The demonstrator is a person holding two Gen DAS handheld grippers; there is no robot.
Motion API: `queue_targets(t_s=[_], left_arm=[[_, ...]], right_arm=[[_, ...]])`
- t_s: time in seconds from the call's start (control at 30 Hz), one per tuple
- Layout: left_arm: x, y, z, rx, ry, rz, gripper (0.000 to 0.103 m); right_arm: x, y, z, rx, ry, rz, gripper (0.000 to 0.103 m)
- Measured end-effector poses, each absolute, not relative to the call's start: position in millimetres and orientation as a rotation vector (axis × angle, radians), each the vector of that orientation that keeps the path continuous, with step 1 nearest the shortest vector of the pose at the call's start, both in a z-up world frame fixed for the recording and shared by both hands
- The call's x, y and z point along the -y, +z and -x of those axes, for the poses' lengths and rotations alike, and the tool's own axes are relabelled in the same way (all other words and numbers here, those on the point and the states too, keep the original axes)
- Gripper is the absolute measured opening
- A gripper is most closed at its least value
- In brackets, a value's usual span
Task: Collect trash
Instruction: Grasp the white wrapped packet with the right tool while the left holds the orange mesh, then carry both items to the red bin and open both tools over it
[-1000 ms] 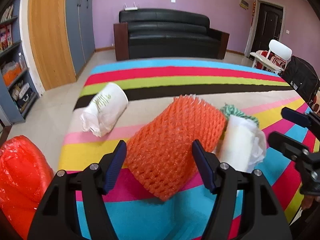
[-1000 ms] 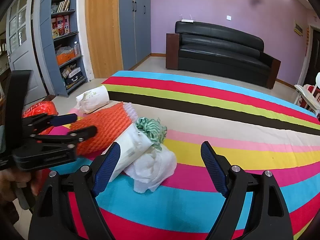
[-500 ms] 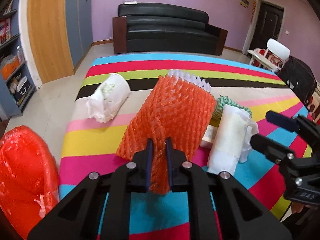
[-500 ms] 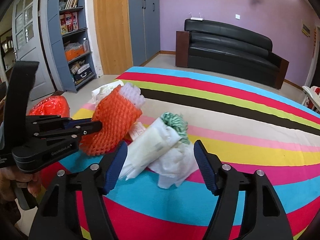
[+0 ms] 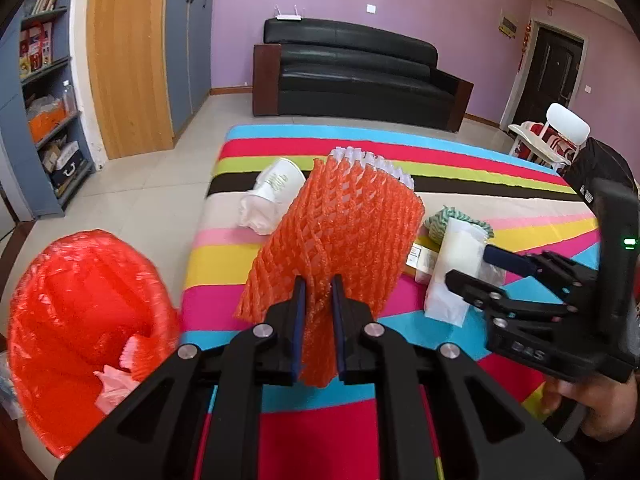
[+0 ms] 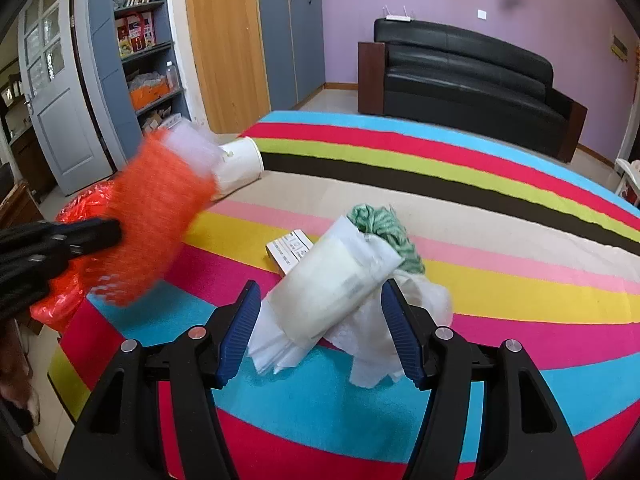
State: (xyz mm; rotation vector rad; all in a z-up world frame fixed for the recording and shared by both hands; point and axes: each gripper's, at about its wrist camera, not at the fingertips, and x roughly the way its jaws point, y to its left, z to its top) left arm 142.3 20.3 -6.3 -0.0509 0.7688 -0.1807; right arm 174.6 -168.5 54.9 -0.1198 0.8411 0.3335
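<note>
My left gripper (image 5: 317,324) is shut on an orange foam net (image 5: 344,232) and holds it lifted above the striped table's left edge; the net also shows in the right wrist view (image 6: 156,208), blurred. A red trash bag (image 5: 84,320) gapes open below and left of it. My right gripper (image 6: 320,328) is open, its fingers on either side of a white plastic packet (image 6: 332,276) lying on crumpled white tissue (image 6: 372,348). A green wad (image 6: 384,228), a small white box (image 6: 290,250) and a paper cup (image 6: 240,164) lie on the table.
The striped tablecloth (image 6: 480,184) covers the table; its left edge drops to a tiled floor (image 5: 132,204). A black sofa (image 5: 360,72) stands at the far wall, shelves (image 6: 148,60) at the left, a white chair (image 5: 560,128) at the right.
My left gripper closed on the orange net and lifted it leftward toward the red bag. My right gripper moved in around the white packet, fingers narrowing.
</note>
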Motion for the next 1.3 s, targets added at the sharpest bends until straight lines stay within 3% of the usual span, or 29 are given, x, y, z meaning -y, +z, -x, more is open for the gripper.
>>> queue_targets(t_s=[0.33, 0.5, 0.53, 0.83, 1.3], left_arm=[[-47.4, 11.8, -103.5, -0.736, -0.131, 0.119, 0.012], [-56.9, 21.5, -93.3, -0.713, -0.112, 0.147, 0.012], [-57.8, 23.3, -92.5, -0.709, -0.11, 0.148, 0.012], [-61.0, 27.5, -92.4, -0.695, -0.096, 0.154, 0.012], [-70.1, 36.5, -87.1, -0.664, -0.065, 0.172, 0.012]], right_arm=[[157.4, 42.9, -187.5, -0.842, 0.299, 0.165, 0.06], [154.4, 42.5, -185.7, -0.827, 0.291, 0.199, 0.047], [154.6, 43.8, -184.3, -0.823, 0.295, 0.2, 0.039], [151.9, 56.5, -172.7, -0.799, 0.362, 0.197, 0.023], [144.4, 82.5, -152.0, -0.738, 0.442, 0.174, 0.022]])
